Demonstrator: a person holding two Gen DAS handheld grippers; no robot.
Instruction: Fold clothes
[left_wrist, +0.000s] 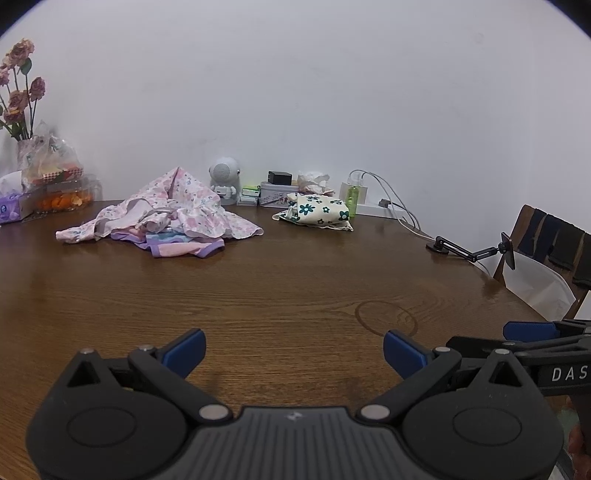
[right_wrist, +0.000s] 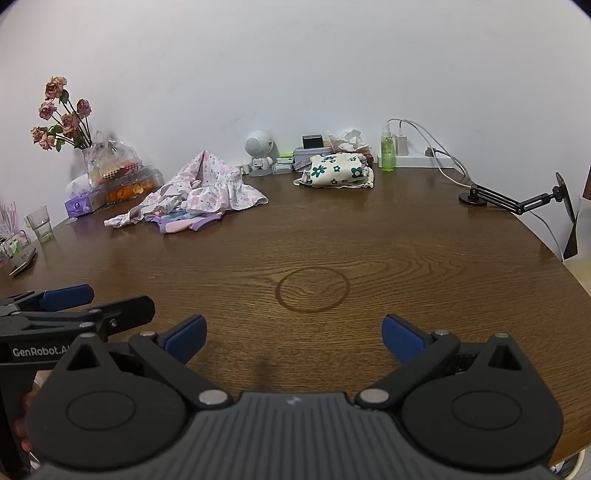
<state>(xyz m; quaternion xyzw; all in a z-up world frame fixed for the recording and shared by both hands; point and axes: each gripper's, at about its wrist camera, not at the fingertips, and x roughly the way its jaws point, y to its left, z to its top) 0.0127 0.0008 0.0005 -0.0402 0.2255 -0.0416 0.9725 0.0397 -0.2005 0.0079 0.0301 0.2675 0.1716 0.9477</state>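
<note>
Clothes (left_wrist: 162, 214) heaped near clear box (left_wrist: 64, 195) holding oranges (left_wrist: 59, 202).

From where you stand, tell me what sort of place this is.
Probably a home dining or living area: a round wooden table against a white wall, holding a heap of floral clothes, dried roses and a tissue box.

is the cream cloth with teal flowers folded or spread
Folded: the cream cloth with teal flowers lies as a compact layered bundle near the wall.
</note>
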